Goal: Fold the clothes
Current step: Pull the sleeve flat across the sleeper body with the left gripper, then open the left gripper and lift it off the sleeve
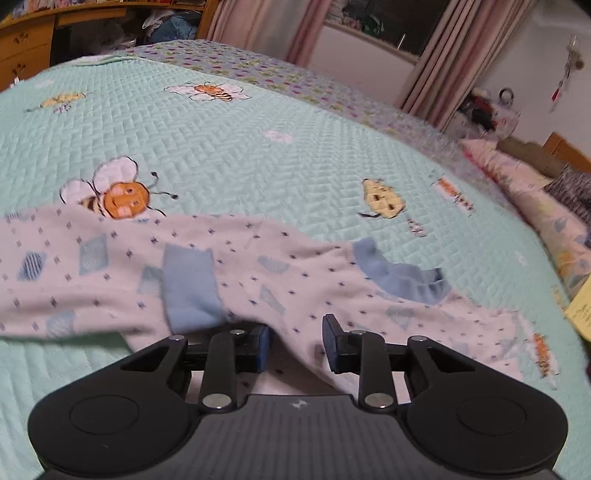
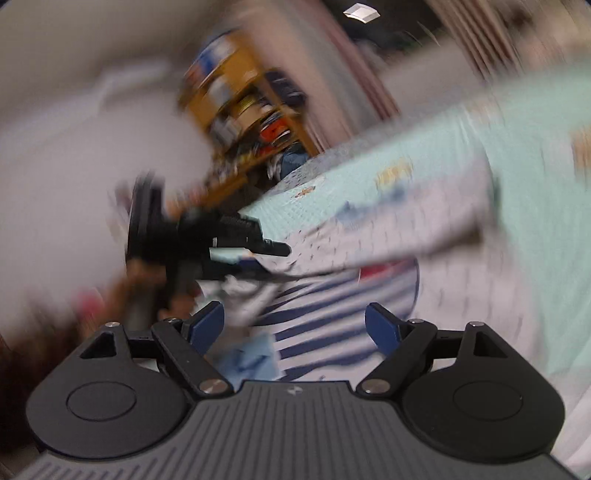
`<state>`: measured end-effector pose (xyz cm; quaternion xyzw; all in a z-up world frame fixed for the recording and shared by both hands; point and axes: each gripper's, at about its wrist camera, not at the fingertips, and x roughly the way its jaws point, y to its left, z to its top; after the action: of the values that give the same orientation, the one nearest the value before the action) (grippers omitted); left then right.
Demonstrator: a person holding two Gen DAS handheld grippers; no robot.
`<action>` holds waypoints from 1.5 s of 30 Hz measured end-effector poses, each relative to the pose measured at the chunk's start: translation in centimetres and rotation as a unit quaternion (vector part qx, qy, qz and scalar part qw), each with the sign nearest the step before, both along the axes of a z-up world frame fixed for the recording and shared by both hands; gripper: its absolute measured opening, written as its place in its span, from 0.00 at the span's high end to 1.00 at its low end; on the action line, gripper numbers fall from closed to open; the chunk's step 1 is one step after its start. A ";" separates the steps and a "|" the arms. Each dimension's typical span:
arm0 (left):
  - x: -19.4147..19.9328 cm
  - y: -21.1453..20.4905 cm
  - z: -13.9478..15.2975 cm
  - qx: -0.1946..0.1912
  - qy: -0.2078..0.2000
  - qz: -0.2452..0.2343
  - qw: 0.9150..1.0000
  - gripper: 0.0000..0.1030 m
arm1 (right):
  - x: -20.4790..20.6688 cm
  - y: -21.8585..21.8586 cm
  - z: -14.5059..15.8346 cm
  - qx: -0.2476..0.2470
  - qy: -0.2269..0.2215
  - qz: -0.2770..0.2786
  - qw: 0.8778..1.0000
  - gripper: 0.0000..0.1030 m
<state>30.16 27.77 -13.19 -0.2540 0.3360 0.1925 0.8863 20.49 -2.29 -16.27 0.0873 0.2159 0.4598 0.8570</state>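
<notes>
From the left wrist, the patterned pyjama garment (image 1: 258, 266) lies stretched across the mint bee quilt (image 1: 258, 147), its blue cuffs (image 1: 190, 291) turned up. The left gripper (image 1: 295, 345) has its jaws parted, fabric between them but not pinched.

From the right wrist, badly blurred, the right gripper (image 2: 295, 328) hangs released above a striped garment (image 2: 332, 317). My guess is mid-fold; the next grasp needs an edge. No containers visible.

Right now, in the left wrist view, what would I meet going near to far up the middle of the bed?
Left tongs → patterned white garment → mint quilt → bee picture → flowered purple bedspread → curtains.
</notes>
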 end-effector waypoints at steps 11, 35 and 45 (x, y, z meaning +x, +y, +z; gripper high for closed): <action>-1.2 0.3 -1.2 -0.067 -0.017 0.000 0.998 0.70 | 5.0 1.2 -0.6 -0.293 -0.207 -0.121 0.925 0.05; -0.4 -0.5 -1.3 -0.060 -0.002 -0.010 0.998 0.39 | 10.1 4.8 -2.4 -0.405 -0.300 -0.210 0.838 0.01; 0.7 -1.5 -1.5 -0.008 0.038 -0.032 0.999 0.39 | 10.3 3.0 -2.1 -0.390 -0.261 -0.209 0.858 0.01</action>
<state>30.84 26.31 -14.73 -0.2429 0.3791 0.1704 0.8765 30.75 0.72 -18.36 -0.3340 0.1221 0.1546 0.9217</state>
